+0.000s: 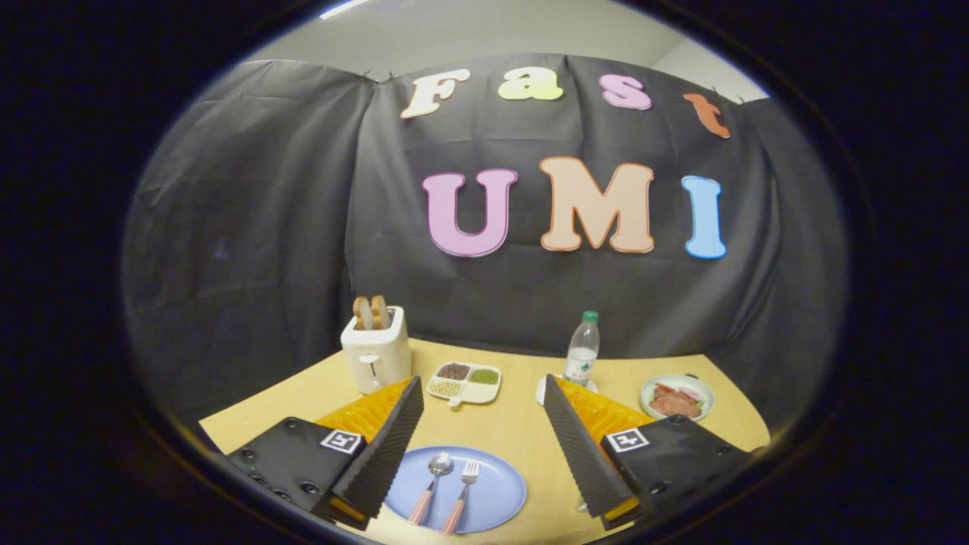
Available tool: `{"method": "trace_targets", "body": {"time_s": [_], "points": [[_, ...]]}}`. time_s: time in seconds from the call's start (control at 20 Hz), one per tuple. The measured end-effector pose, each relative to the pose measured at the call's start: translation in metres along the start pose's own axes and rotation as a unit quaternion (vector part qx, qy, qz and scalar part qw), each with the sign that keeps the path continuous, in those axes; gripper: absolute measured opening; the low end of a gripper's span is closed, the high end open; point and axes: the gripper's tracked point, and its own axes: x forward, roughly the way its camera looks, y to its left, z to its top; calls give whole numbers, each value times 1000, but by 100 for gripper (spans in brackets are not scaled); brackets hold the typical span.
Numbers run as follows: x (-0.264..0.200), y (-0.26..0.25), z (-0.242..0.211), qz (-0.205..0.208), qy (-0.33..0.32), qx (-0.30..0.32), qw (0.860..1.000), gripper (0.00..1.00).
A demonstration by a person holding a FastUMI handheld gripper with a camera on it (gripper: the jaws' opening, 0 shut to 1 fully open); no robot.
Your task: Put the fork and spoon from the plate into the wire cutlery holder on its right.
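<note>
Gripper (481,393) wide open, empty, w/ spoon (431,478) & fork (462,496) between fingers.

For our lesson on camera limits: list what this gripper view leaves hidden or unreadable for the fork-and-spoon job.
- Holder: its place right of the plate lies behind the tool's right finger; only a thin wire-like bit peeks out below it.
- Fork and spoon: handle ends run close to the view's rim.
- Bottle: base hidden by the right finger.
- Toaster: lower corner behind the left finger.
- Tool: open, holding nothing.
</note>
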Motion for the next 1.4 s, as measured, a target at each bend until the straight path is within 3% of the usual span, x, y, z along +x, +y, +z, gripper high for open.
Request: {"method": "trace_targets", "body": {"time_s": [0.4, 1.3, 1.4], "points": [[15, 1, -77, 8, 102, -2, 995, 100], [20, 3, -208, 25, 271, -42, 961, 97], [19, 4, -214, 26, 282, -46, 958, 90]]}}
